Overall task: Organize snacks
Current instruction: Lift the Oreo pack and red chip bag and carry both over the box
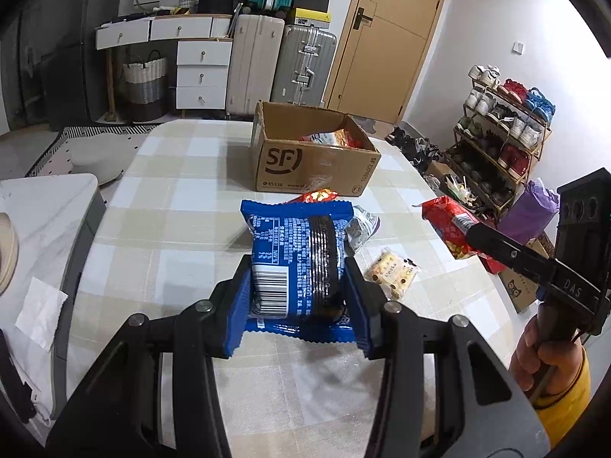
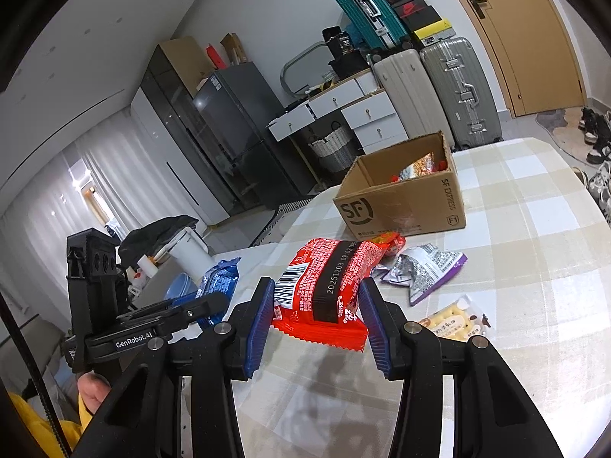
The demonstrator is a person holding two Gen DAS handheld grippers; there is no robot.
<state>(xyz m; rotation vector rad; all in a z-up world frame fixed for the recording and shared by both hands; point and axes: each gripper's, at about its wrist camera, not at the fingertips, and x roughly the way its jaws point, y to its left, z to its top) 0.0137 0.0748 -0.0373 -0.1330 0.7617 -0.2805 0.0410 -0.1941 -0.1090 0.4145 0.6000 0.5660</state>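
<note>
My left gripper [image 1: 298, 286] is shut on a blue snack packet [image 1: 296, 255] and holds it above the checked table [image 1: 183, 198]. My right gripper [image 2: 317, 305] is shut on a red snack packet [image 2: 328, 282], also lifted; this packet shows at the right in the left wrist view [image 1: 454, 229]. An open SF cardboard box [image 1: 309, 164] stands at the far side of the table with snacks inside; it also shows in the right wrist view [image 2: 404, 206]. A purple-and-silver packet [image 2: 424, 271], a biscuit packet [image 2: 454, 320] and a small red-orange packet [image 1: 317, 195] lie on the table.
A white side table [image 1: 42, 210] with a tissue stands at the left. Suitcases [image 1: 301, 65], drawers and a door are behind the table. A shoe rack [image 1: 500, 141] stands at the right, a fridge [image 2: 233, 133] at the left.
</note>
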